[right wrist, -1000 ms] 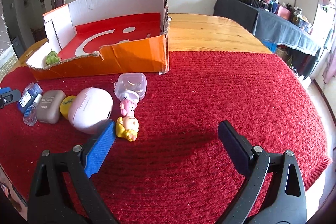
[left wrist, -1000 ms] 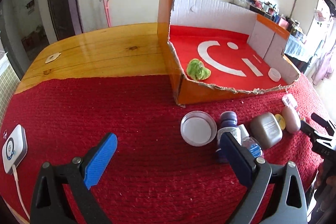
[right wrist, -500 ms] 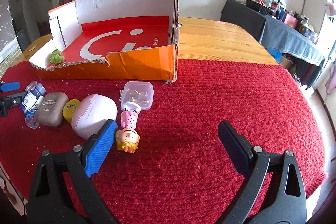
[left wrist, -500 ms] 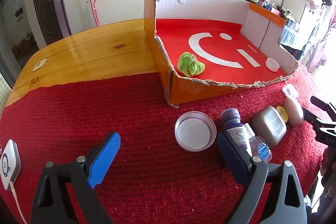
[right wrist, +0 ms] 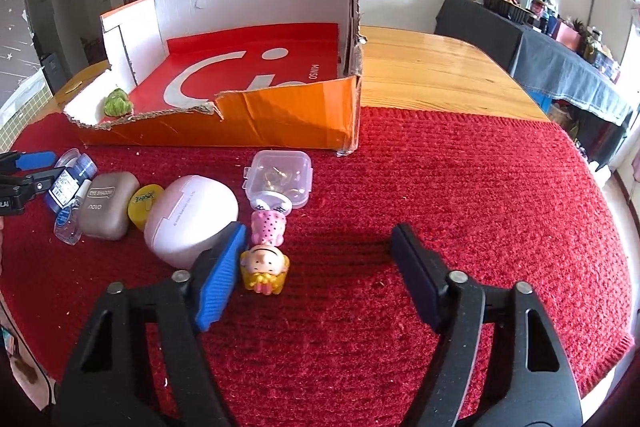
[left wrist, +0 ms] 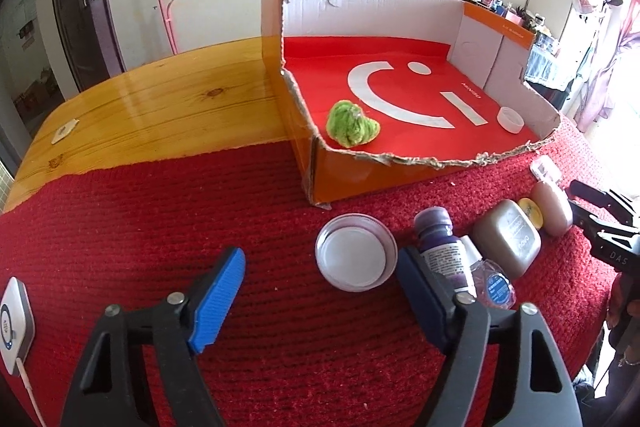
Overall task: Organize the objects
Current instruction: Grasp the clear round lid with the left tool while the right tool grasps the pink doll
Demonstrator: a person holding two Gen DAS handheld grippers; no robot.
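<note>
Both sets of jaws have just been closing, now part-open, nothing between either pair. My left gripper point(left wrist: 320, 291) hangs over the red knitted cloth point(left wrist: 140, 227), near the shallow white dish point(left wrist: 354, 257) and the purple-capped bottle point(left wrist: 438, 241). My right gripper point(right wrist: 316, 263) sits just beside the doll figurine point(right wrist: 266, 251) and the smooth pink egg-shaped case point(right wrist: 190, 217).

Target is the torn cardboard box point(right wrist: 280, 123): a fuzzy green thing point(left wrist: 352, 125) and a white cap point(left wrist: 510, 119) are already in it.

Probably the doll goes next. Centre the pads on its rounded body before squeezing; hard glossy plastic slips. Clear hinged box point(right wrist: 280, 177) touches its feet, I think, so lift straight up.
</note>
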